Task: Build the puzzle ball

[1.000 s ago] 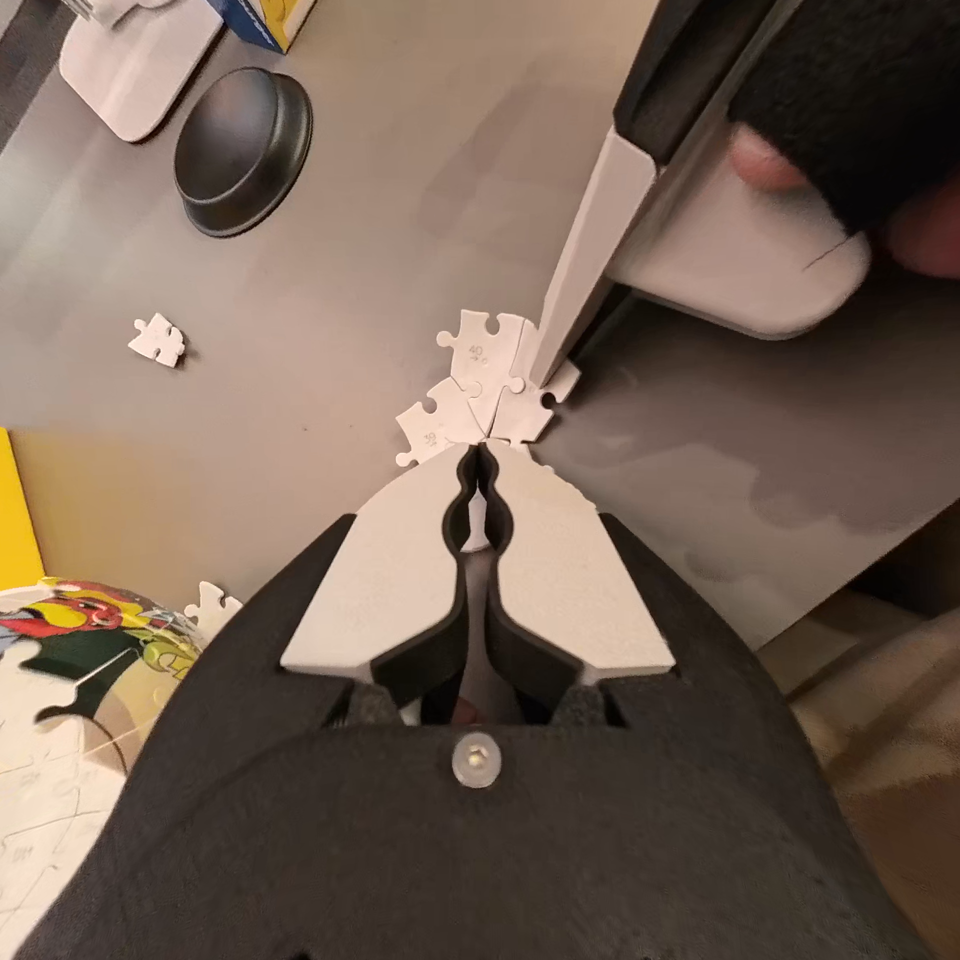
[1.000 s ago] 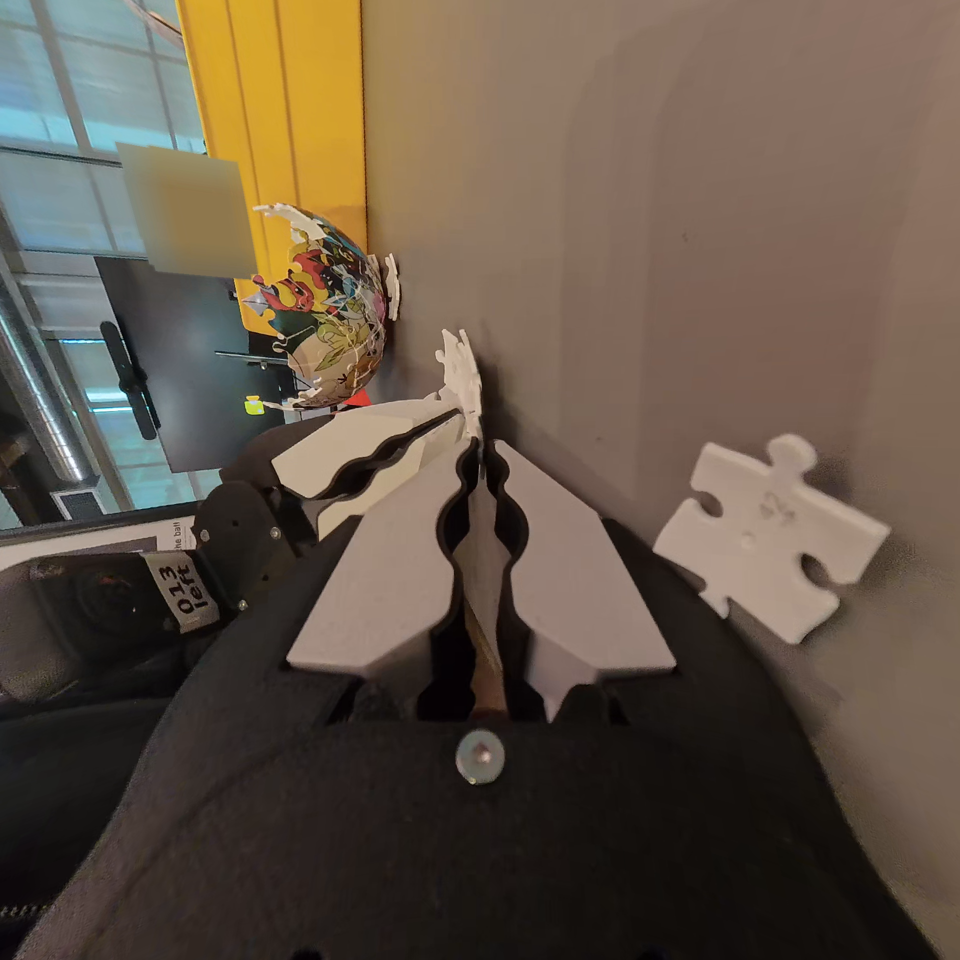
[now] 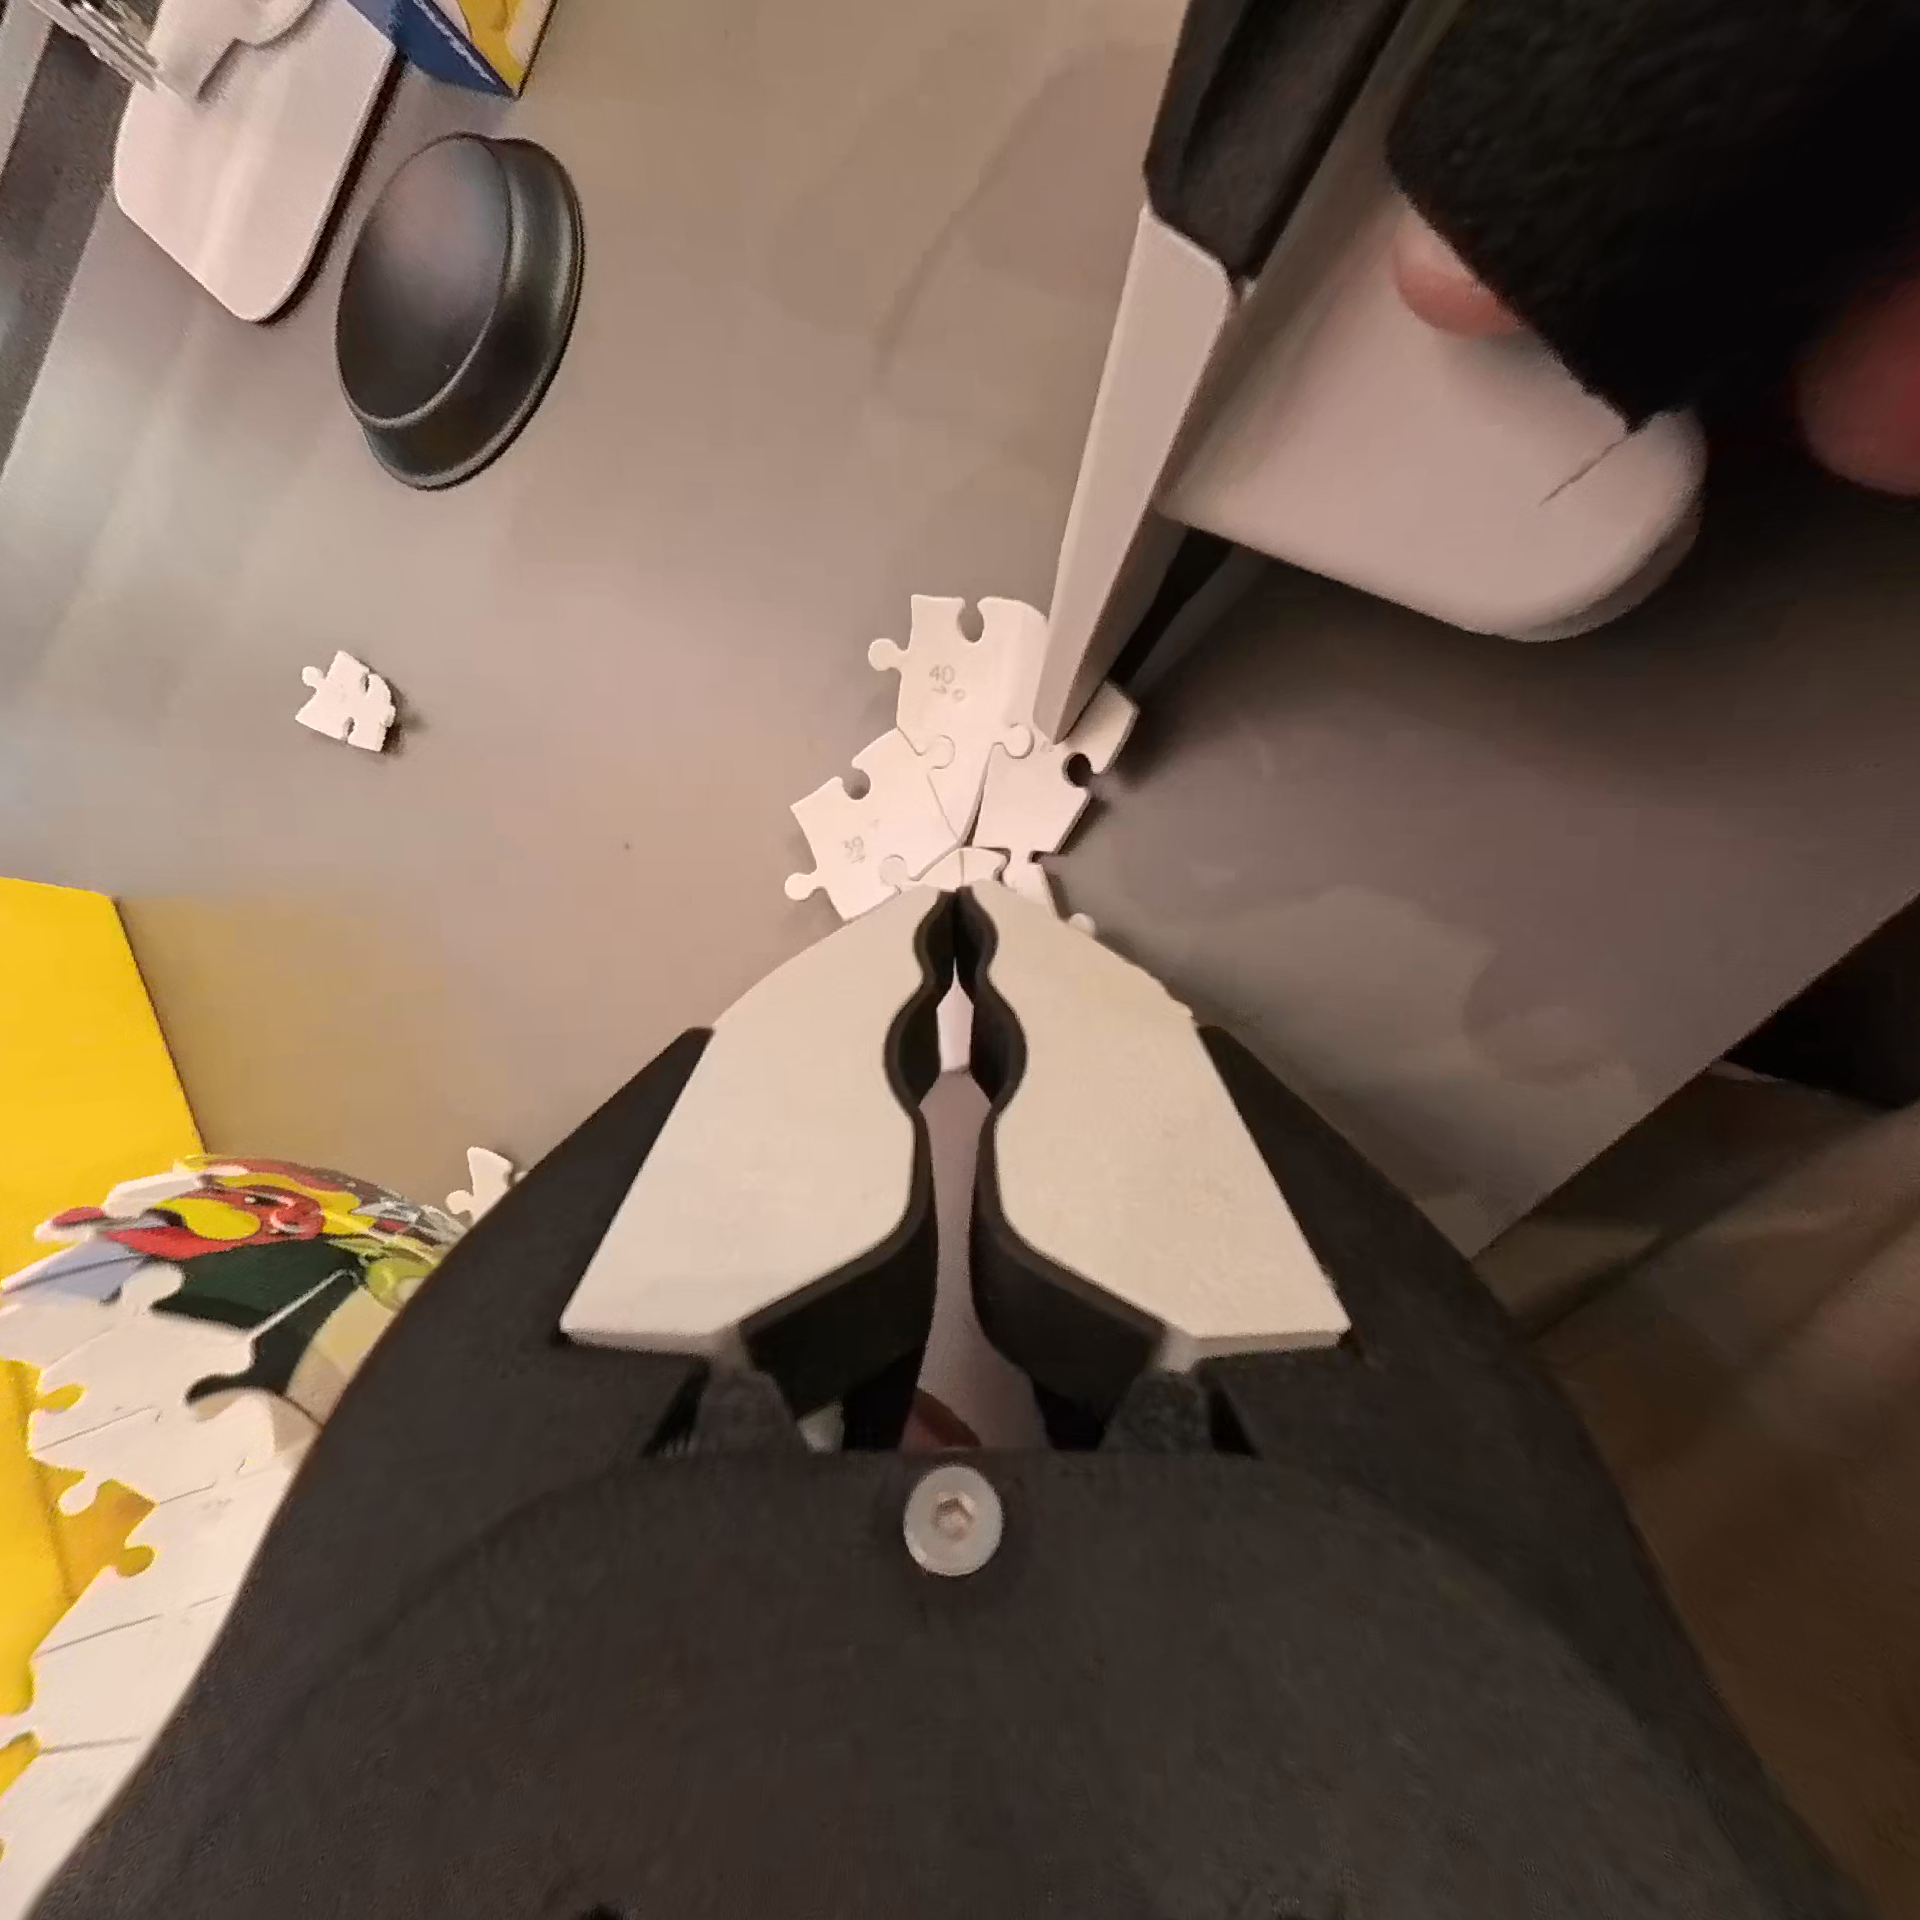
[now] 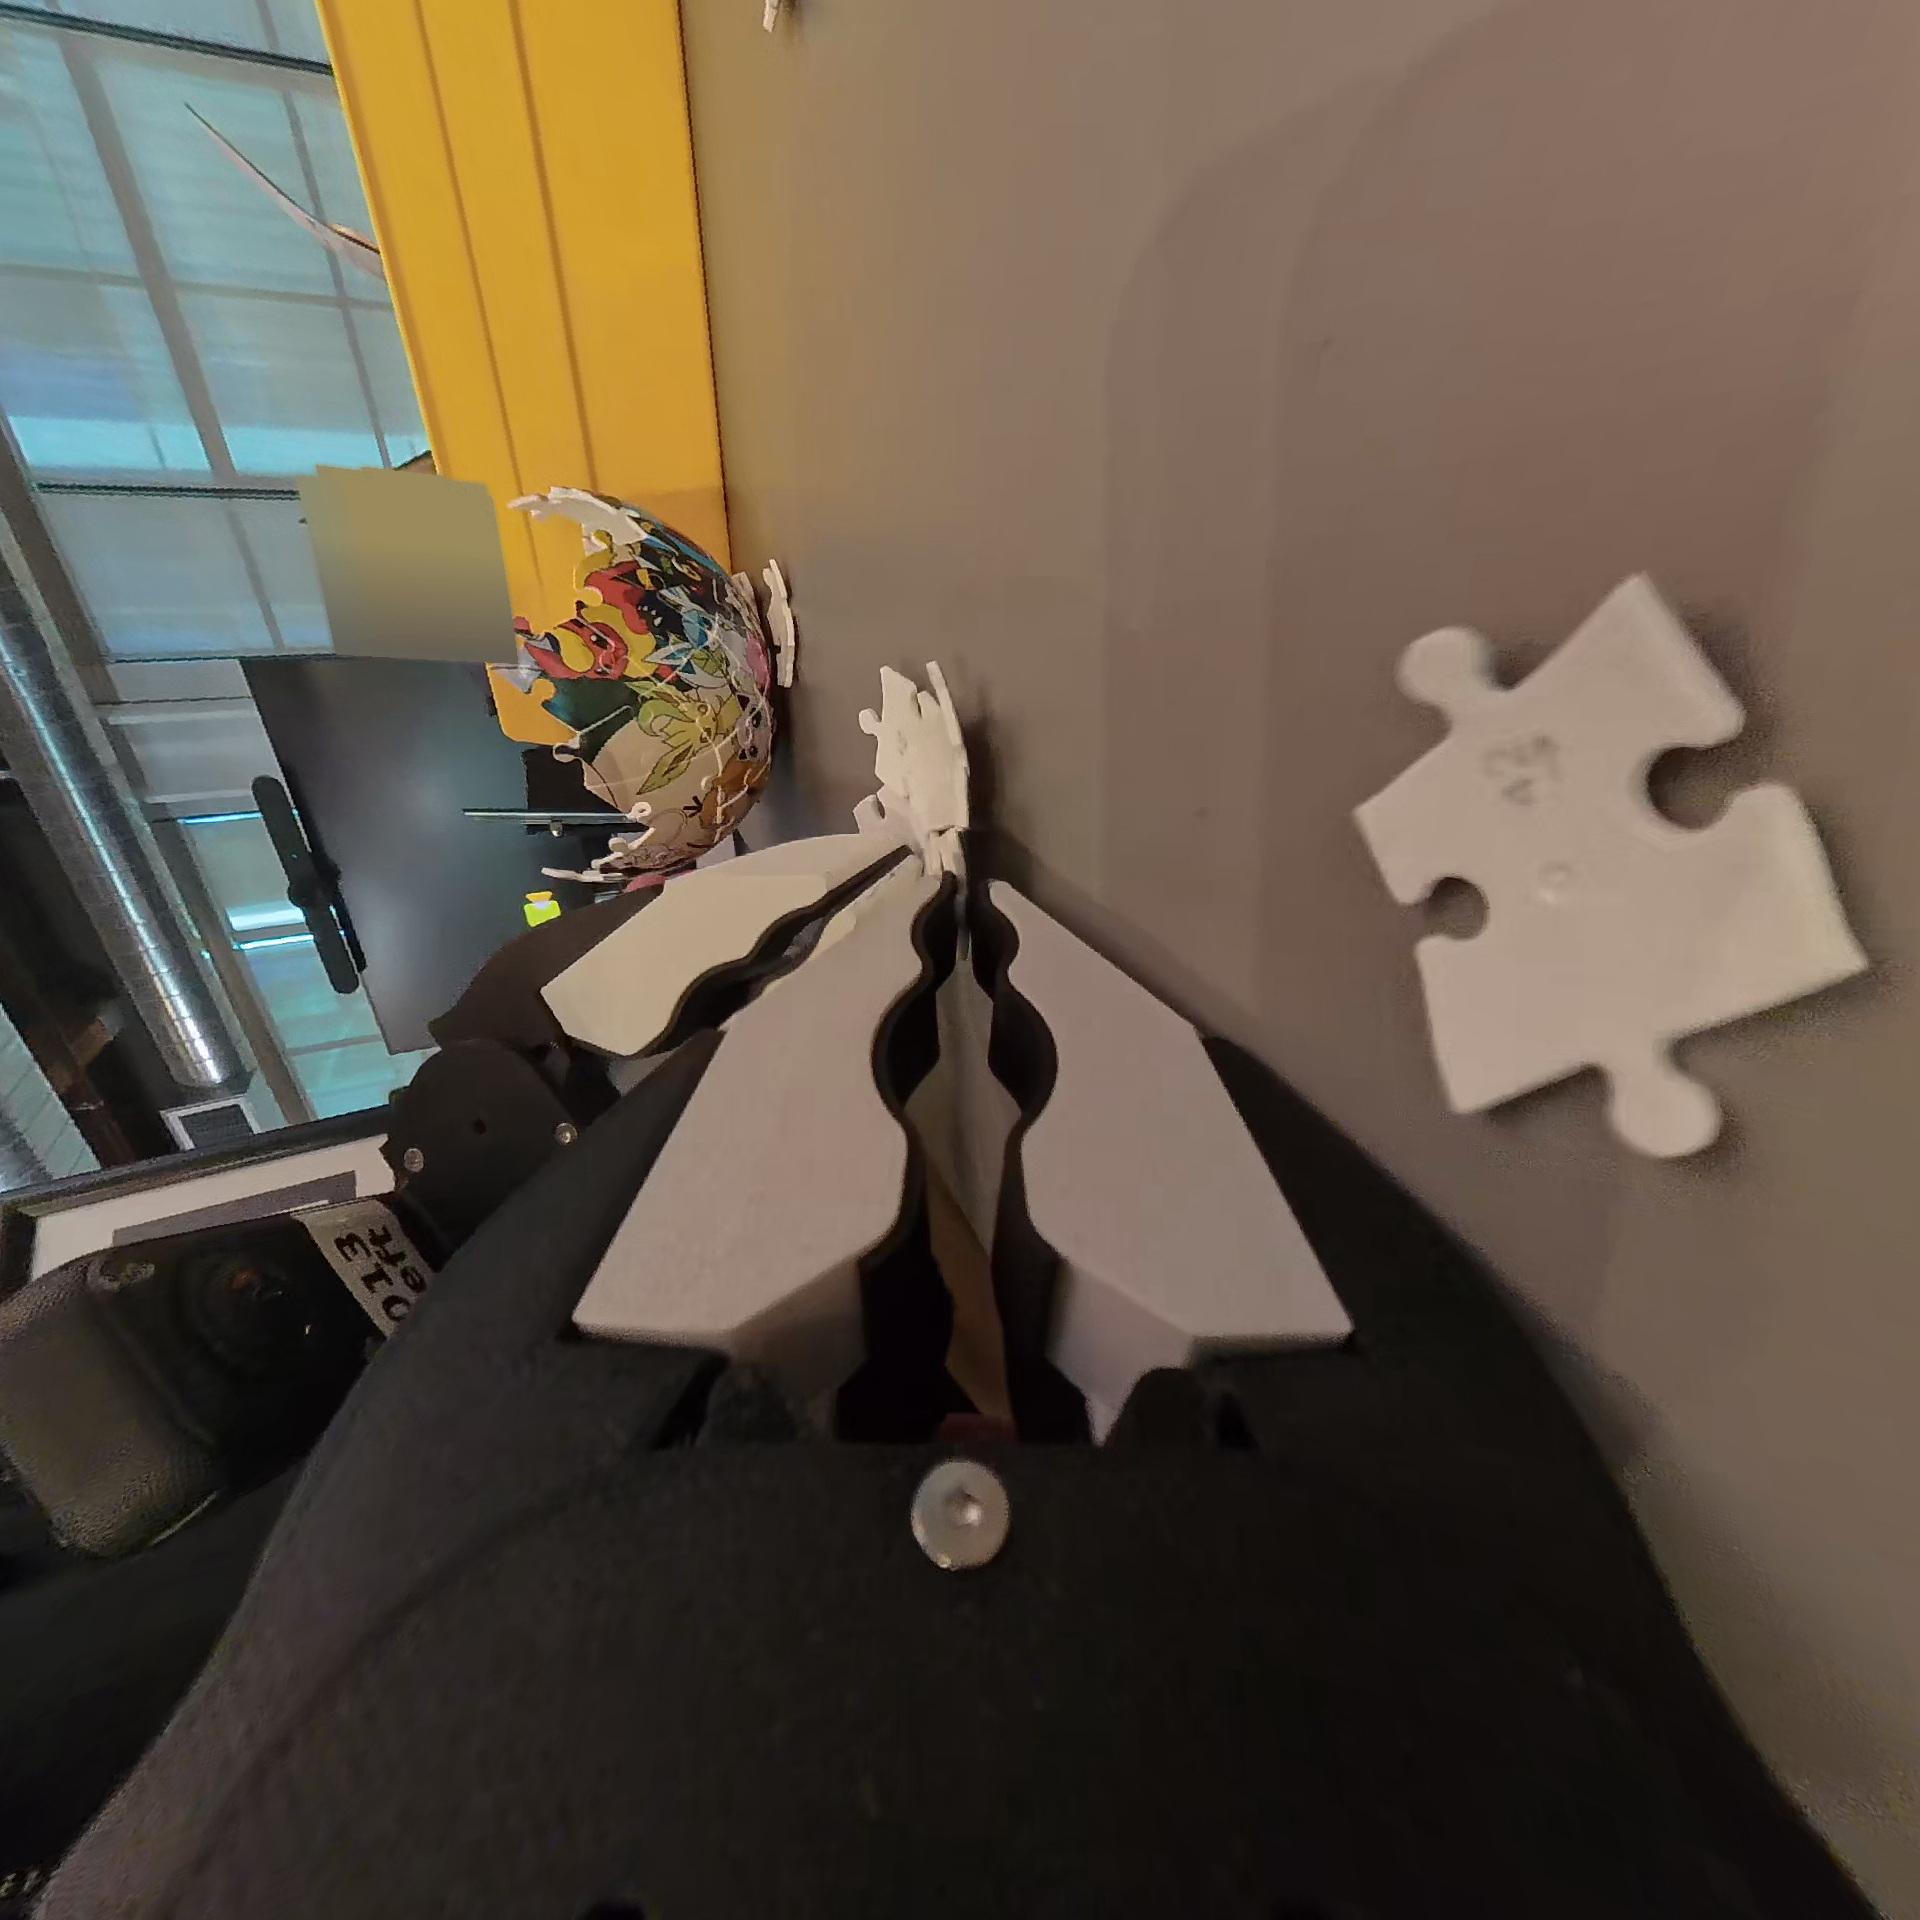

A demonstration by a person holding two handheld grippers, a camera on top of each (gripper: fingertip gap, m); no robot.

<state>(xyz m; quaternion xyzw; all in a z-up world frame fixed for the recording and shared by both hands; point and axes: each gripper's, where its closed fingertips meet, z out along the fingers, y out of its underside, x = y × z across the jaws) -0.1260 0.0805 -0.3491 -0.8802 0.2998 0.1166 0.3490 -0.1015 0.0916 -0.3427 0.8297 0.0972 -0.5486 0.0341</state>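
Observation:
A small cluster of joined white puzzle pieces point(image 3: 935, 769) is held just above the grey table point(image 3: 675, 499). My left gripper point(image 3: 956, 904) is shut on the cluster's near edge. My right gripper point(image 4: 961, 894) comes in from the upper right in the left wrist view point(image 3: 1081, 717) and is shut on the cluster's right edge. In the right wrist view the cluster point(image 4: 920, 758) shows edge-on at my fingertips, with the left gripper's fingers point(image 4: 717, 935) beside it. The part-built colourful puzzle ball point(image 4: 665, 686) stands on the table, also in the left wrist view point(image 3: 208, 1278).
One loose white piece point(image 3: 348, 703) lies left of the cluster, another point(image 4: 1590, 883) beside the right gripper. A black round object point(image 3: 457, 312), a white flat object point(image 3: 249, 177) and a blue box point(image 3: 468, 42) sit at the far left. A yellow panel point(image 4: 540, 260) borders the table. The table's edge point(image 3: 1558, 1122) is at right.
Both grippers stay shut on the cluster. The right wrist view has shifted slightly, so the loose piece beside it sits higher in the frame.

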